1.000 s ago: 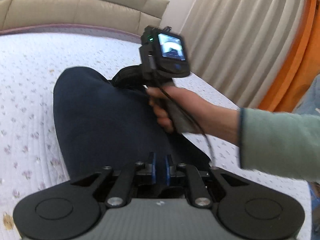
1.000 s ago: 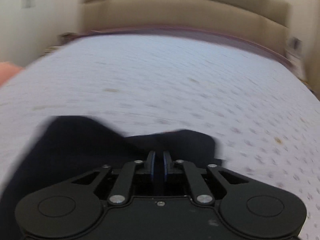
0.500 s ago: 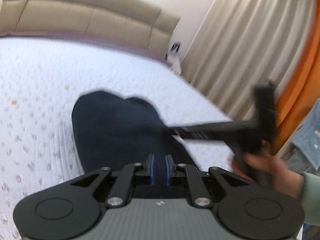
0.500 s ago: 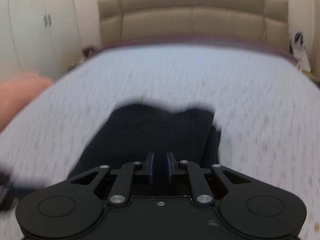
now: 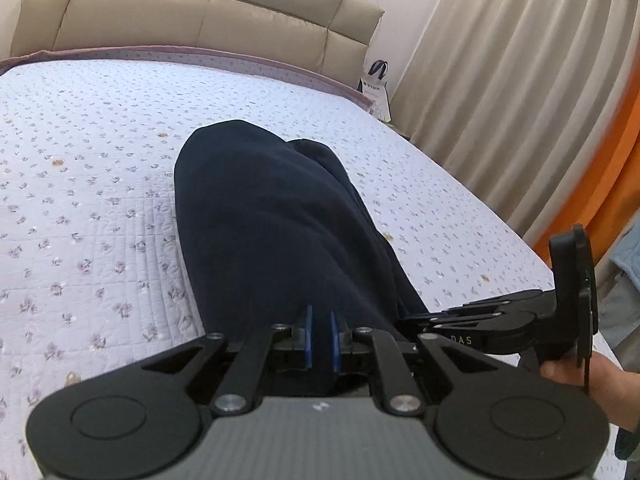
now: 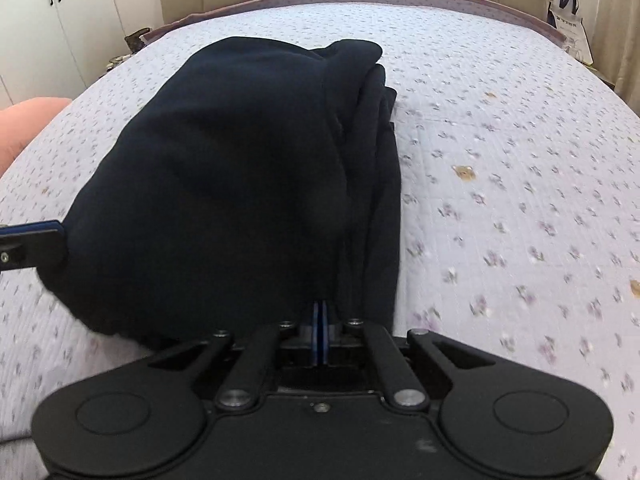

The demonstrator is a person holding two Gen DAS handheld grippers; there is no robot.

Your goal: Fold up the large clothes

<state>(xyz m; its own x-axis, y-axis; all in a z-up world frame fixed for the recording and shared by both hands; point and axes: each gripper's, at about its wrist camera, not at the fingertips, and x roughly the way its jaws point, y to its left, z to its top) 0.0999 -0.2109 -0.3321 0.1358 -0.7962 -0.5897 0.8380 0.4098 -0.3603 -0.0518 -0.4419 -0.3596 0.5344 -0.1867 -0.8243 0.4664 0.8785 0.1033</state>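
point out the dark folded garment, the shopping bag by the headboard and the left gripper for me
dark garment (image 6: pixel 224 168), right wrist view, top layer.
shopping bag (image 5: pixel 375 90), left wrist view, front panel.
left gripper (image 5: pixel 321 338), left wrist view, between its fingertips.

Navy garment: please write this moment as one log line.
navy garment: folded on bed; left gripper: shut on it; right gripper: shut

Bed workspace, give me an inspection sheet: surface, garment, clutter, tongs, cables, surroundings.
Surface: floral quilted bedspread, a few small brown specks.
Job's things: dark navy garment folded in a bundle, layered edges along its right side.
Clutter: nothing seen on the bed.
Grippers: left tongs nearly shut at the garment's near edge; right tongs shut at that edge; whether cloth is pinched cannot be told.
Cables: nothing seen.
Surroundings: beige headboard, curtains, paper bag, white wardrobe.
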